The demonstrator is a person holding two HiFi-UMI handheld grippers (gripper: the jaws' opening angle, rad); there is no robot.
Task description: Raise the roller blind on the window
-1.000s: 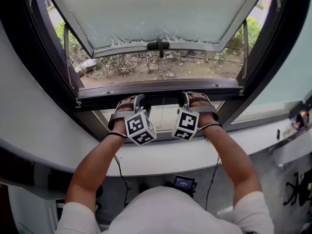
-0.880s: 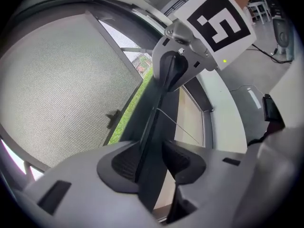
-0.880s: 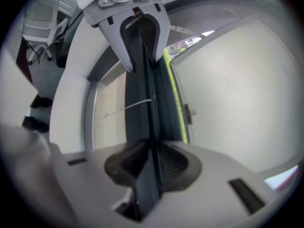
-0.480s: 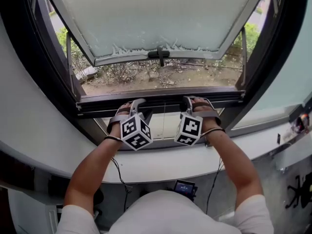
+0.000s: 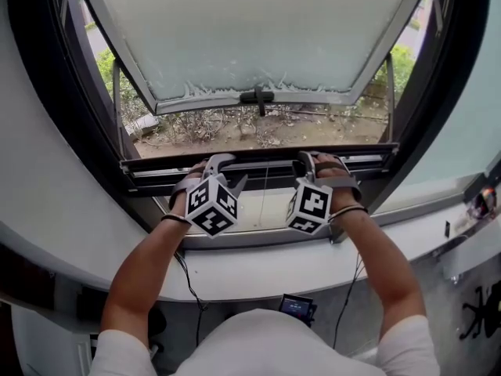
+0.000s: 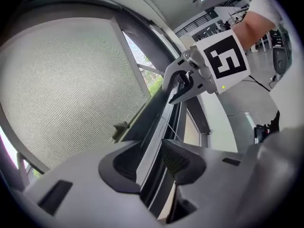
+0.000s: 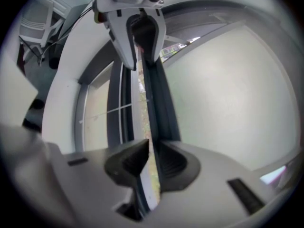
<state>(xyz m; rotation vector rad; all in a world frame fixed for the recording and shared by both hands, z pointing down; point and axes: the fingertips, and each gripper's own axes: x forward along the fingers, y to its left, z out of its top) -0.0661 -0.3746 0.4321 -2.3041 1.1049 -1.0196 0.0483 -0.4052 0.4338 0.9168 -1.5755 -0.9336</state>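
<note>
Both pairs of fingers are pinched narrow onto one dark bottom bar, which looks to be the lower rail of the roller blind. On the left gripper the fingers sit either side of the bar's pale edge, and the inner pad presses against it. On the right gripper the fingers have just been closing, and the bar's thin lip is clamped between them with barely a gap. Each gripper view shows the other gripper farther along the same bar, so the two hold it side by side near its middle, a little apart. Their marker cubes face back toward the person, whose bare forearms reach up from below.

The bar lies level across the window, low in the opening, its ends meeting the dark frame. Just under it is a pale lower pane, crossed by a thin cord. Above it a frosted sash is swung outward, with its handle at the bottom edge. Shrubs and bare ground show through the gap. A white sill runs beneath the window.
</note>
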